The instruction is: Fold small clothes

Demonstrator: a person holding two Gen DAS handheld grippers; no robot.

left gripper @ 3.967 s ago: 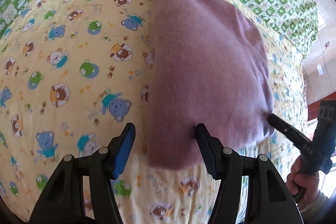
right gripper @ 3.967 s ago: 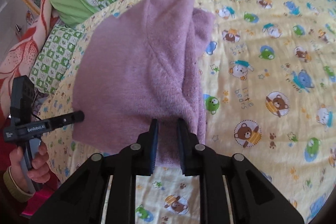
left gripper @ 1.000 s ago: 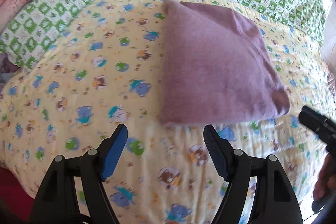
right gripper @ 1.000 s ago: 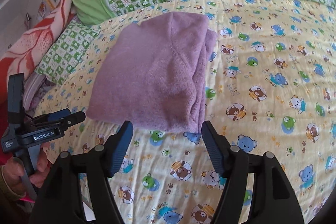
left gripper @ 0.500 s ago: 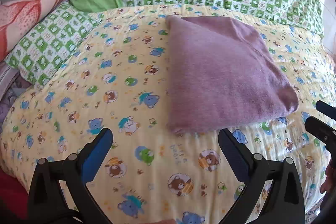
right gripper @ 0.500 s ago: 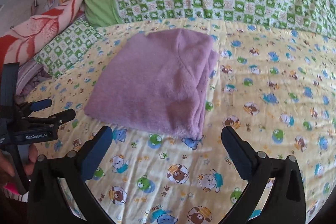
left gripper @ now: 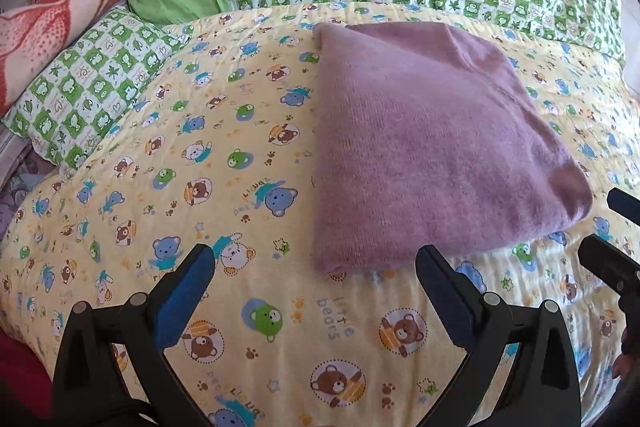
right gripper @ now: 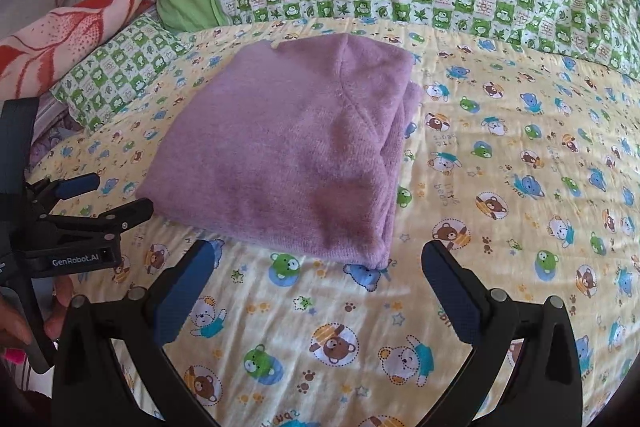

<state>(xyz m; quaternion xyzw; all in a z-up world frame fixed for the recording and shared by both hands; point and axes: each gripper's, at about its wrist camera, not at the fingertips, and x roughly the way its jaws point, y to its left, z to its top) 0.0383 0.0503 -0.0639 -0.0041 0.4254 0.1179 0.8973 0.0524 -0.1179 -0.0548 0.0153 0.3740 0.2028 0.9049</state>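
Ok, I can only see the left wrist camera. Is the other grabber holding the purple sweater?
Observer: No. The right gripper is wide open and holds nothing; the purple sweater lies loose on the bed.
Operator: Is the sweater's right side folded tidy?
Observer: Not quite. That edge shows several stacked layers, stepped rather than flush.
Operator: What does my grabber look like from over there?
Observer: The left gripper has lettering on its side that reads GenRobot.AI.
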